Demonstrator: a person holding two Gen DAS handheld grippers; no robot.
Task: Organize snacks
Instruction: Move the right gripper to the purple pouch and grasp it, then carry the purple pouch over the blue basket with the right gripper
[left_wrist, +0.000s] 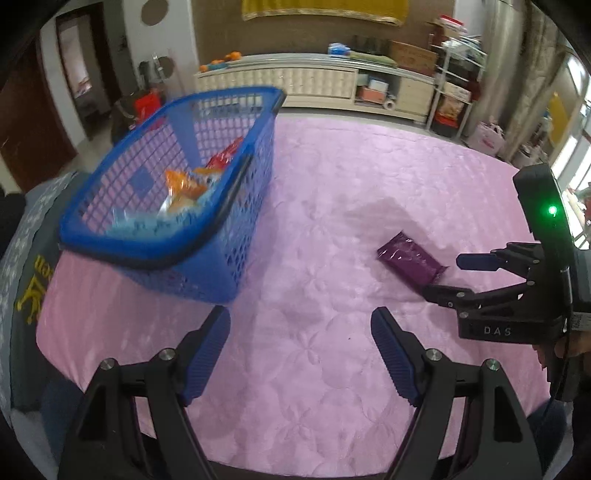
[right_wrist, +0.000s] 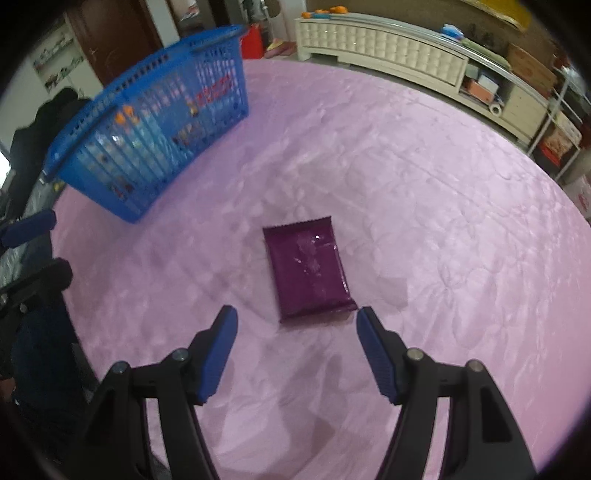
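Judging from how things lie, most of the sorting seems already done. The blue plastic basket (left_wrist: 173, 206) stands at the far left of the pink quilted bed cover (left_wrist: 332, 184), and it holds several snack packets: an orange packet (left_wrist: 183, 186), a red packet (left_wrist: 227, 153) behind it, and something light blue (left_wrist: 147, 225) at the near end. How many packets are inside I cannot count, because the mesh wall and the blur hide part of them.

Only one snack is visible outside the basket. It is a purple packet (right_wrist: 308, 271) that lies flat on the cover, well apart from the basket, to the right of it. No other loose snack shows on the cover in either view.

The right claw (right_wrist: 297, 319) is spread wide and pinches nothing. It points down at the purple packet, whose near edge sits just beyond the fingertips and roughly between them; the pads do not touch it. The left claw (left_wrist: 301, 321) is also spread and empty, over bare cover near the basket's near right corner.

What is left, I think, is to grasp this last packet, carry it to the left and drop it into the basket. The packet is flat and glossy, so the fingers may slip on it or catch the soft cover.
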